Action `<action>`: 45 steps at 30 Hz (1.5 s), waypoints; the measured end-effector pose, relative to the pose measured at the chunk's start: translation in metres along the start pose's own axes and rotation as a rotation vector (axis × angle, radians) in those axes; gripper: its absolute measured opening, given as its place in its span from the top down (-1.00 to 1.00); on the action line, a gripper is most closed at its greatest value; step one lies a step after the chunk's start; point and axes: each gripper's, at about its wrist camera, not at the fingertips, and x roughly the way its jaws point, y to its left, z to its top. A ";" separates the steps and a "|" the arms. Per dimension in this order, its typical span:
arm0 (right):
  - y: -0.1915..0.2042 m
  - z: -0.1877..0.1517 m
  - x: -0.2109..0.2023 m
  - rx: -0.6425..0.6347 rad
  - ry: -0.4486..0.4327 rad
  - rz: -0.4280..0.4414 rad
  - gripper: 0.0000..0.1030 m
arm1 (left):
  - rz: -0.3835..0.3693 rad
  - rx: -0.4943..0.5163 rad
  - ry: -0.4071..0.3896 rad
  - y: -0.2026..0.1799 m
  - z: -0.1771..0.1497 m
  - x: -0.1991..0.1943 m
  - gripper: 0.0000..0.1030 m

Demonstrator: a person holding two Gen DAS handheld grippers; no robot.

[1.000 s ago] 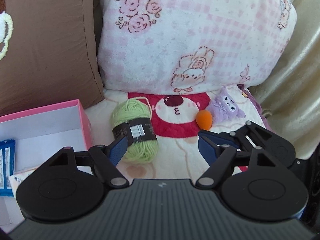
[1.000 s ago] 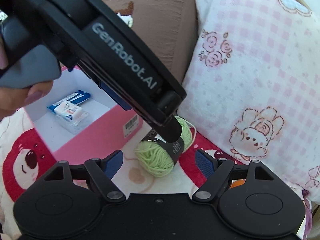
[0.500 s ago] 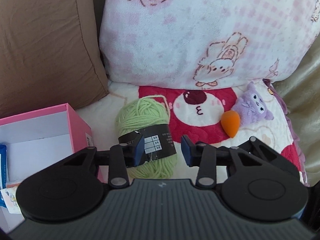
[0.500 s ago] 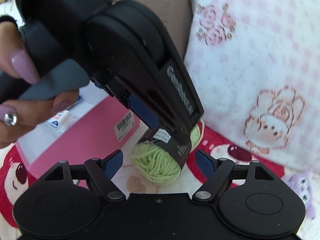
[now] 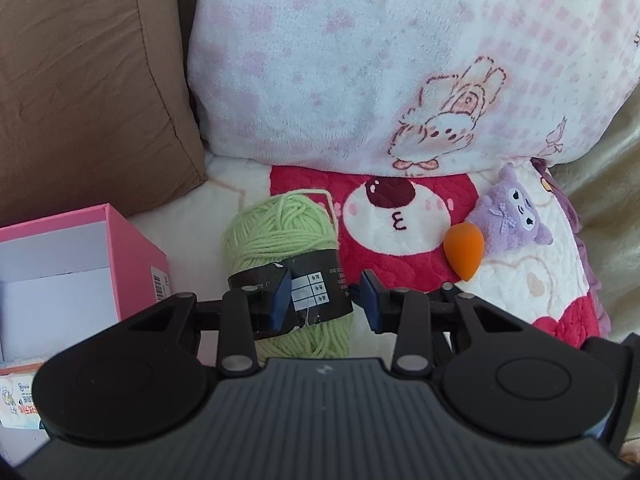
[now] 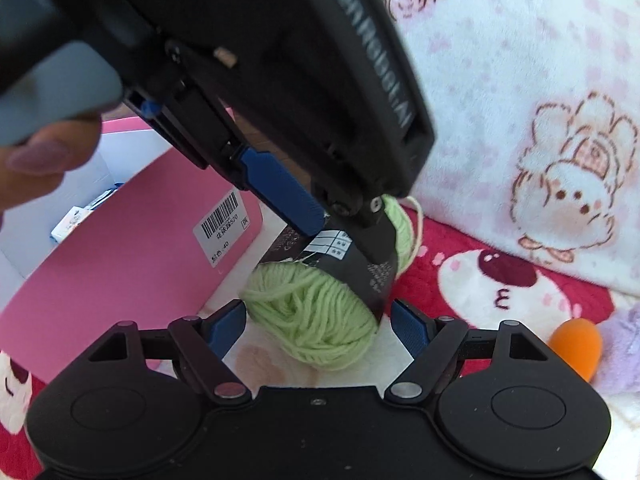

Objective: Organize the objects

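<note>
From the left wrist view, my left hand-held gripper has just been closing, and the green yarn skein is between its jaws. The pads now look narrowed onto the skein's black paper band, at about 6 o'clock in the view. The skein itself lies on the bear-print bed cover, just beside the pink box, which sits at 8 o'clock.

My right hand-held gripper is wide open and holds nothing. The near end of the skein sits between its pads without touching them.

My worries, closest first:
- **Band slipping:** the paper band may slide off the soft yarn, so a lift could take the band and leave the wool behind.
- **Yarn squeezing out:** the yarn compresses, so the grip could loosen partway through the move.
- **Crowding:** the two tools are very close together, and a careless move by the right one could knock the left one or the skein.
- **Loose strand:** a strand sticks out at 12 o'clock of the skein and could snag or unwind.
- **Box wall:** it is close, so a low carry could clip it and push the box along.

Further out at 3 o'clock, the orange sponge touches the purple plush, and a wide swing could scatter them. The pink pillow at 12 o'clock limits how far forward I can move.
</note>
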 end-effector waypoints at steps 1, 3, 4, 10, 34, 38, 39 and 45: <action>0.001 0.000 0.002 0.002 -0.003 -0.007 -0.62 | -0.001 -0.001 -0.001 0.000 0.000 0.000 0.28; 0.000 -0.001 0.006 0.014 -0.007 -0.017 -0.62 | 0.000 -0.012 -0.003 0.002 0.000 0.000 0.28; -0.001 -0.001 0.007 0.030 -0.006 -0.012 -0.62 | -0.004 -0.018 -0.007 0.003 0.000 -0.001 0.28; -0.007 -0.002 0.010 0.104 -0.004 0.003 -0.48 | 0.008 -0.015 -0.024 0.003 -0.005 -0.001 0.29; -0.034 -0.013 -0.043 0.206 0.087 -0.014 -0.11 | -0.065 -0.016 -0.070 -0.017 -0.027 -0.010 0.16; -0.033 -0.021 -0.054 0.199 0.108 -0.024 -0.11 | -0.093 -0.022 -0.050 -0.023 -0.033 -0.008 0.08; -0.031 -0.026 -0.059 0.196 0.114 -0.026 -0.11 | -0.103 -0.023 -0.045 -0.024 -0.034 -0.008 0.06; -0.024 -0.035 -0.084 0.156 0.184 -0.016 -0.31 | -0.160 -0.053 -0.010 -0.025 -0.046 0.002 -0.10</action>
